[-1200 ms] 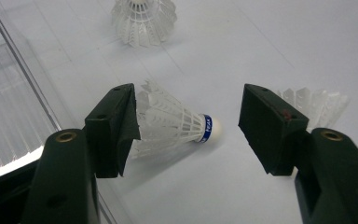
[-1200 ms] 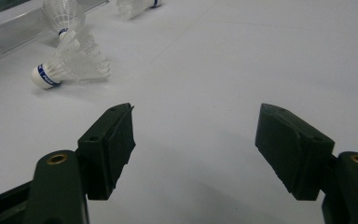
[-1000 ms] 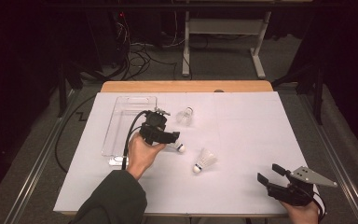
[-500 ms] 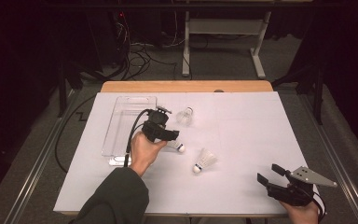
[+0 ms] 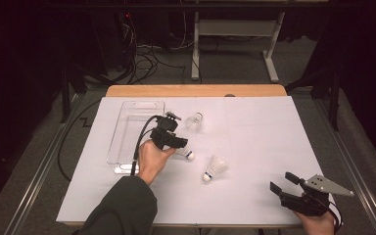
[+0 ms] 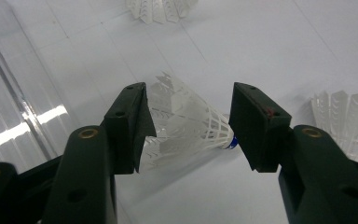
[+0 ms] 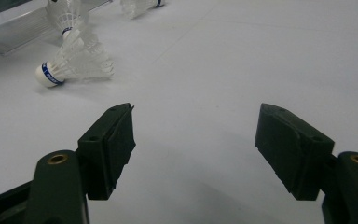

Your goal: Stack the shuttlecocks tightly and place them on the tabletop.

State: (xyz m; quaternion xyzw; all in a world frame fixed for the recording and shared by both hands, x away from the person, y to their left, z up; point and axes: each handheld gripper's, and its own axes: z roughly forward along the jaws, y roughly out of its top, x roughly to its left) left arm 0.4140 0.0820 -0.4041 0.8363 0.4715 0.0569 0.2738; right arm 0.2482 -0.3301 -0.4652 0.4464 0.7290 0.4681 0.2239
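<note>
left gripper has just been closing, jaws narrowing around the shuttlecock lying on the white table just beside the clear tray (one pad grazes the feathers, no real pinch yet). grab looks imminent. right gripper waits spread, holding nothing.

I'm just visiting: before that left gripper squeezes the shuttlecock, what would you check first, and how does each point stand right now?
1. Shuttlecock lies between the left gripper jaws: ok.
2. Jaws have just been closing; the left one touches the feathers, the right one stands apart, no squeeze yet: not ok.
3. Clear tray beside it has room: ok.
4. Two other shuttlecocks lie apart from the jaws: ok.
5. Right gripper open and far off at the table's near edge: ok.
6. Feathers undamaged: cannot tell.
</note>
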